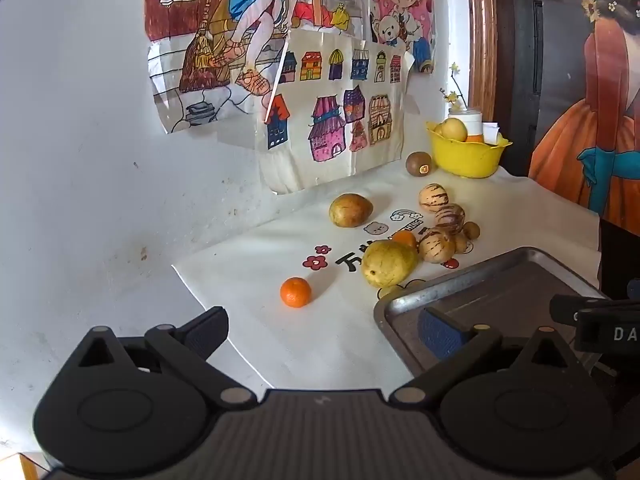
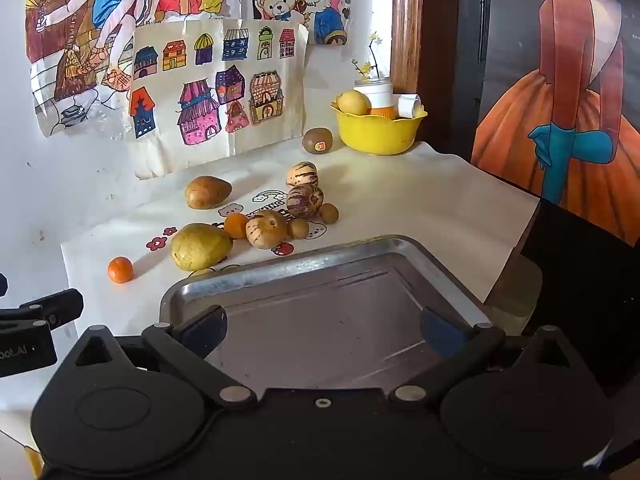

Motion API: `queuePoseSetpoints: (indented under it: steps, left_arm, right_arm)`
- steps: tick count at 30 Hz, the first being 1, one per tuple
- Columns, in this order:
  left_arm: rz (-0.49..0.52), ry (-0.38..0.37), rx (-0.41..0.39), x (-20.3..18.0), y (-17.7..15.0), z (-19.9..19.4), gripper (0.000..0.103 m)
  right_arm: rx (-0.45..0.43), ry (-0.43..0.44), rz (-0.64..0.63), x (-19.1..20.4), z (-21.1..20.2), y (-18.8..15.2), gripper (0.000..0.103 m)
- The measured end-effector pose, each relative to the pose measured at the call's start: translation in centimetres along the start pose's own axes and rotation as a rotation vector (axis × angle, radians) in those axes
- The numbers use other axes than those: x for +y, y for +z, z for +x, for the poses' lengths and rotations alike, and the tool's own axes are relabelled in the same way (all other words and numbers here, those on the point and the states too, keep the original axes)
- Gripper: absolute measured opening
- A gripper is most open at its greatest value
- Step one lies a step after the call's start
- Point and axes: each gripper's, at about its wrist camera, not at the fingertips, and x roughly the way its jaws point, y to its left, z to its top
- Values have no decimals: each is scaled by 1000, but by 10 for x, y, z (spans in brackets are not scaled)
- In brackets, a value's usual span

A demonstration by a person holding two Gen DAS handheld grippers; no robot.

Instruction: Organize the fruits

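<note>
Both grippers fill the near edge of their own views, jaws spread wide w/ nothing between them. Left gripper [image 1: 322, 330] hovers over bare white cloth; right gripper [image 2: 324, 330] hovers over the near end of the metal tray [image 2: 256, 276], which holds no fruit yet.

White cloth [image 2: 420, 200] – printed w/ cartoon flowers and lettering – covers the table ahead of both grippers. Tray sits directly under and ahead of the right gripper, and to the right of the left one.

Fruit lies beyond the tray, ahead-left of the right gripper and ahead-right of the left. Yellow bowl [image 2: 378, 134] stands farthest off at the back, w/ a yellow fruit and some containers in it; a kiwi [image 2: 317, 140] sits just beside it. Large yellow-green pear [image 2: 201, 246] lies nearest the tray's far-left corner, long axis running roughly across the view. Brown pear [image 2: 208, 192] lies farther back. Three striped melons [image 2: 266, 229] cluster ahead, w/ a small orange touching the nearest one and small brown fruits beside them.

Lone mandarin [image 1: 295, 291] is the smallest near item – almost straight ahead of the left gripper, slightly left of center, well apart from the rest. Left gripper looks nearer to it, so that hand likely takes it first, then carries it right to the tray.
</note>
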Motion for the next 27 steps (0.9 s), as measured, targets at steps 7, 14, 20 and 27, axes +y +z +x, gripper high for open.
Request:
queuePoseSetpoints:
  steps: [7,14,20,27]
  left_arm:
    - [-7,-8,-55,7,-4,-5,103]
    - [2,6,-46,0,-4,-4,103]
    - [2,3,-44,-1,-4,-3,103]
    - [3,2,-44,-3,-4,-4,103]
  right_arm:
    - [4,0,-1,0,0,0,103]
    - [3,-2,-1,0,0,0,103]
    - [4,-1,1,0,0,0,103]
    - [3,0,0,0,0,0,103]
